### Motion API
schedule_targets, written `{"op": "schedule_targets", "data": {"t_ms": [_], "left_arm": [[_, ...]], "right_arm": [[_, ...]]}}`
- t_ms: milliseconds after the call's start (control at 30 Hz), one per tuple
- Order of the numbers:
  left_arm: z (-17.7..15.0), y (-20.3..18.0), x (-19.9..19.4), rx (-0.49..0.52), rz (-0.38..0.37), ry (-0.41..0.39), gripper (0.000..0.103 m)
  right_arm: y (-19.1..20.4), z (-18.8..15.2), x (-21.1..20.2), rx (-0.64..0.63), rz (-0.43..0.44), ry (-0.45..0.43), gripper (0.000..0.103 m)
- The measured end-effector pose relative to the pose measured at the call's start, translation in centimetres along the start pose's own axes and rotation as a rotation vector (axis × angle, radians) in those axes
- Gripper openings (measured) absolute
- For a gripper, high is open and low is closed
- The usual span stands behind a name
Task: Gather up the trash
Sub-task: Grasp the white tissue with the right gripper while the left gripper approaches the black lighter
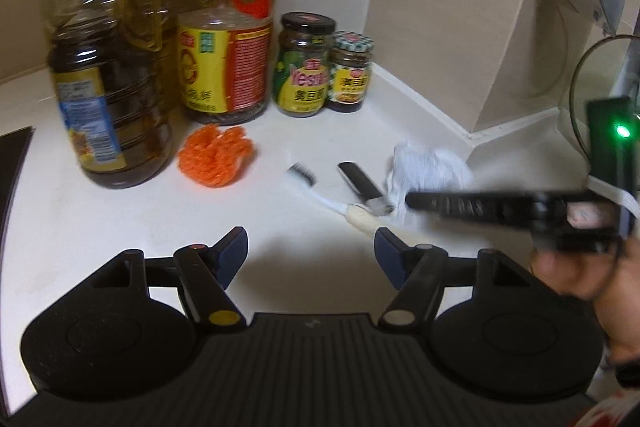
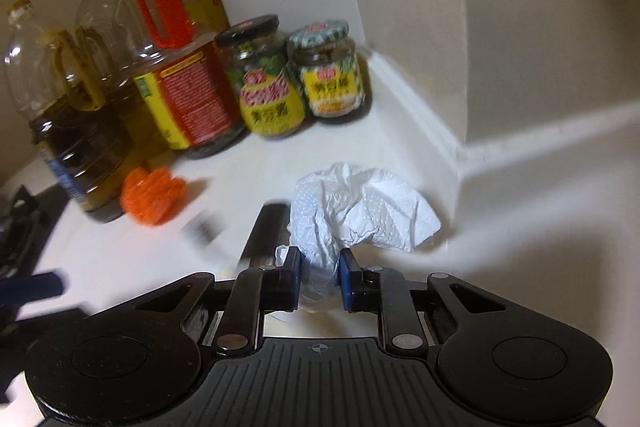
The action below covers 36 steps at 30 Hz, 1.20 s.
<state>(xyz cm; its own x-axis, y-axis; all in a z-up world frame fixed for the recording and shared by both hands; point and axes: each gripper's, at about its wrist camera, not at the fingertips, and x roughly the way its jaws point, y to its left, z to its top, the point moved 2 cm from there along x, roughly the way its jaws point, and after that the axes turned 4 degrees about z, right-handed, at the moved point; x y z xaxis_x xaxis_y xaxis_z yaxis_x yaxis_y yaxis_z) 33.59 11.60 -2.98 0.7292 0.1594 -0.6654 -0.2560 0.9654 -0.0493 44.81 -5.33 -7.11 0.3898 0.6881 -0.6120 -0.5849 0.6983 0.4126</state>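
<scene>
A crumpled white paper towel [image 2: 360, 211] lies on the white counter [image 2: 120, 251] near the wall corner. My right gripper [image 2: 319, 267] is shut on its near edge, the blue pads pinching the paper. Seen from the left wrist, the right gripper [image 1: 410, 201] reaches in from the right to the towel [image 1: 428, 167]. Left of the towel lie a black stick-shaped item [image 1: 360, 183], a small white brush with dark bristles [image 1: 302, 173] and an orange mesh wad [image 1: 216, 159]. My left gripper [image 1: 310, 243] hangs open above the counter, short of these, with nothing between its fingers.
Large oil bottles [image 1: 108, 87] and a red-handled bottle [image 1: 224, 59] stand at the back left, with two sauce jars [image 1: 306, 67] beside them by the wall. A dark stove edge [image 2: 20, 227] is at the left. A person's hand [image 1: 580, 271] holds the right gripper.
</scene>
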Motion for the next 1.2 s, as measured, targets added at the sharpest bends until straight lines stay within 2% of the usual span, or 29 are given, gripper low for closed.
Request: {"op": "schedule_targets", "data": {"t_ms": [133,300,367,500,533,633,767,833,967,1000,1033,1067,1200], "left_arm": [[0.3,-1.6,1.1,0.036,-0.018,-0.008,0.067],[1.1,-4.1,3.0,0.103,-0.035,-0.025,0.065],[1.3,-5.3,3.9,0.133,-0.051,-0.028,0.062],[1.7,-7.7,6.1,0.183,-0.077,-0.022,0.041],[1.8,-8.2,6.6,0.194,-0.08,-0.019,0.04],[1.8,-9.5,8.4,0.234,-0.033,0.004,0.039],[1.8,-9.9,10.7,0.24,0.012,0.055,0.037],[1.8,-10.0,11.6,0.251,0.037,0.07,0.032],[1.9,-10.3,11.7,0.253,0.024,0.068,0.026],[1.7,-10.5,11.4,0.255,0.006,0.065,0.022],[1.5,-10.9,10.9,0.266,-0.005,0.061,0.014],[1.2,-11.3,10.3,0.282,-0.015,0.049,0.011],[0.0,-12.3,8.4,0.291,-0.082,0.068,0.01]], "right_arm": [[-0.6,-0.9,-2.1,0.042,0.041,0.0,0.019],[-2.1,-1.1,-4.7,0.069,0.01,-0.046,0.019],[-2.7,-1.1,-5.5,0.072,-0.006,-0.064,0.019],[-4.1,-1.3,-6.8,0.076,-0.034,-0.082,0.019],[-4.4,-1.4,-7.0,0.078,-0.042,-0.084,0.019],[-5.5,-1.6,-7.5,0.094,-0.061,-0.086,0.019],[-6.8,-1.8,-8.3,0.106,-0.086,-0.096,0.019],[-7.3,-1.9,-8.6,0.111,-0.097,-0.102,0.019],[-8.1,-2.2,-9.3,0.124,-0.11,-0.111,0.019],[-8.2,-2.3,-9.4,0.127,-0.111,-0.113,0.019],[-8.2,-2.3,-9.4,0.129,-0.112,-0.115,0.019],[-8.2,-2.4,-9.5,0.13,-0.113,-0.116,0.019],[-8.2,-2.8,-9.7,0.137,-0.109,-0.115,0.019]]}}
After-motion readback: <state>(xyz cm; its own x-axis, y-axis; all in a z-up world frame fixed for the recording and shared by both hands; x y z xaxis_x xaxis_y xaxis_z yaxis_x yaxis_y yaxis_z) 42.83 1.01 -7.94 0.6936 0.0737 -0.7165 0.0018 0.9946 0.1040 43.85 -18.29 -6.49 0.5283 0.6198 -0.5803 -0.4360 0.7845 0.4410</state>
